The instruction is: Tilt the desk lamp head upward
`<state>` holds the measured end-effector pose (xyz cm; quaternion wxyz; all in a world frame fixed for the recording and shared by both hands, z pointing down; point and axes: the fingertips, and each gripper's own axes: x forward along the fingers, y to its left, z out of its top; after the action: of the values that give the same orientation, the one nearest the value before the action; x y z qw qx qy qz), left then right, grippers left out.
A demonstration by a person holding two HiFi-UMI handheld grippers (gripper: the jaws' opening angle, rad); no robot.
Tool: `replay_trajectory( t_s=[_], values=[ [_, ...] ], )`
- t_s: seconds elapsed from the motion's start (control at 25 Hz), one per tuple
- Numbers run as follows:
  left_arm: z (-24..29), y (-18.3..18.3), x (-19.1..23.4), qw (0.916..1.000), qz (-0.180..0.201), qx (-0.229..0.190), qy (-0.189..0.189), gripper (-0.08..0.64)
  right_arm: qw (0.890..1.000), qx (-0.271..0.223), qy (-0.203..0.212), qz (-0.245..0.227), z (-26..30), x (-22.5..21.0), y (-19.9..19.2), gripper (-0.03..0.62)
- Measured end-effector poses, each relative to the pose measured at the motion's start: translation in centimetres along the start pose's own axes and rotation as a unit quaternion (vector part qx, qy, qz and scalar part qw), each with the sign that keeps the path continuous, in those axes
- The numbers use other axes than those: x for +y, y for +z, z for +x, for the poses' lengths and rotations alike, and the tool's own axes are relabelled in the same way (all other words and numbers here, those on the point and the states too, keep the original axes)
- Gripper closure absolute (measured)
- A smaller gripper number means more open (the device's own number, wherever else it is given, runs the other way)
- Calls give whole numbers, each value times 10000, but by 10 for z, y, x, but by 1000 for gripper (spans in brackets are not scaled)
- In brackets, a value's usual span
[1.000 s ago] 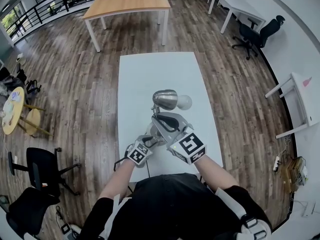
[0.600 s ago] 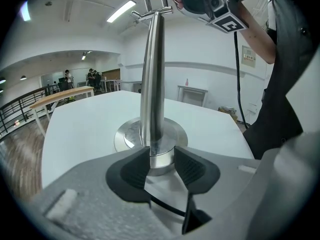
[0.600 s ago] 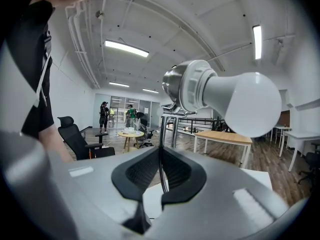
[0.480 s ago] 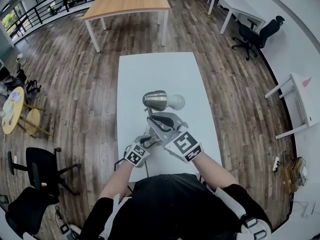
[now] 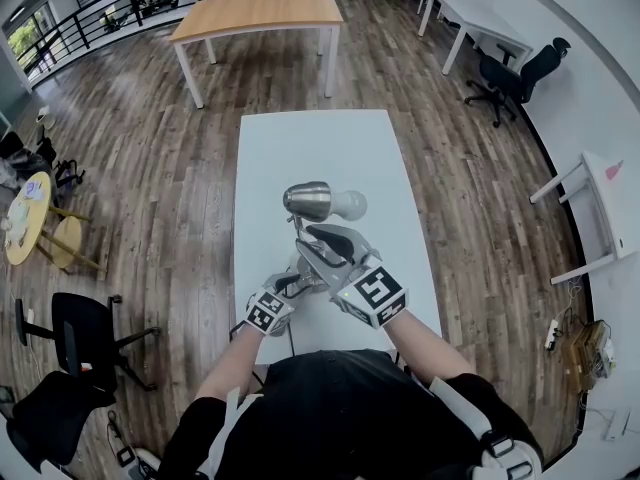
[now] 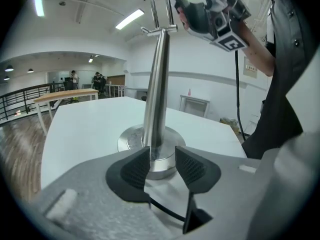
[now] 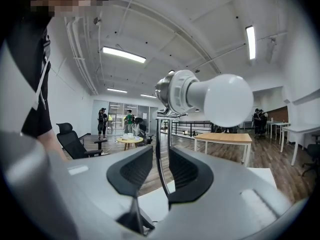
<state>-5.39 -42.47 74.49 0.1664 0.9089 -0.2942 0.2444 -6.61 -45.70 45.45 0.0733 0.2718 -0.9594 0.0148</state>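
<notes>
Working 2 grippers at the desk lamp (image 5: 318,230) near the front of the white table (image 5: 310,148), both grips just let go.

Reaching in low with the left gripper (image 5: 297,280), angled down toward the foot of the stem (image 6: 157,84); jaws just opening to full width, stem standing between the pads (image 6: 134,168) above the round base (image 6: 130,140), not clamped. Holding the right gripper (image 5: 308,233) higher, about level, behind the lamp head (image 7: 172,94); jaws just opening to a partial gap, straddling the thin wire bracket (image 7: 159,159) without pinching it. Lamp head lying roughly level, with the bulb (image 5: 350,204) facing right in the head view.
</notes>
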Motion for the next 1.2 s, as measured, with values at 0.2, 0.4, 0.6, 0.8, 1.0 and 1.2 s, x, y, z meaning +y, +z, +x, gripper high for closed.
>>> replay_trajectory(
  t_s=[0.2, 0.4, 0.6, 0.8, 1.0, 1.2],
  values=[
    [-22, 21, 7, 9981, -199, -482, 336, 396, 9994, 119, -164, 290, -28, -18, -25, 485],
    [-61, 48, 22, 9883, -559, -1109, 884, 397, 9982, -25, -501, 334, -70, -38, -44, 516],
    [-101, 91, 17, 9692, -709, -1898, 1398, 397, 9951, -469, -723, 477, -101, -57, -40, 549],
    [-138, 114, -14, 9466, -826, -2462, 1913, 507, 9907, -803, -806, 752, -117, -59, -49, 586],
    [-163, 114, -37, 9333, -988, -2705, 2145, 560, 9895, -711, -811, 960, -131, -51, -68, 586],
    [-186, 121, -56, 9299, -783, -3000, 1980, 560, 9879, -871, -982, 831, -148, -37, -52, 586]
  ],
)
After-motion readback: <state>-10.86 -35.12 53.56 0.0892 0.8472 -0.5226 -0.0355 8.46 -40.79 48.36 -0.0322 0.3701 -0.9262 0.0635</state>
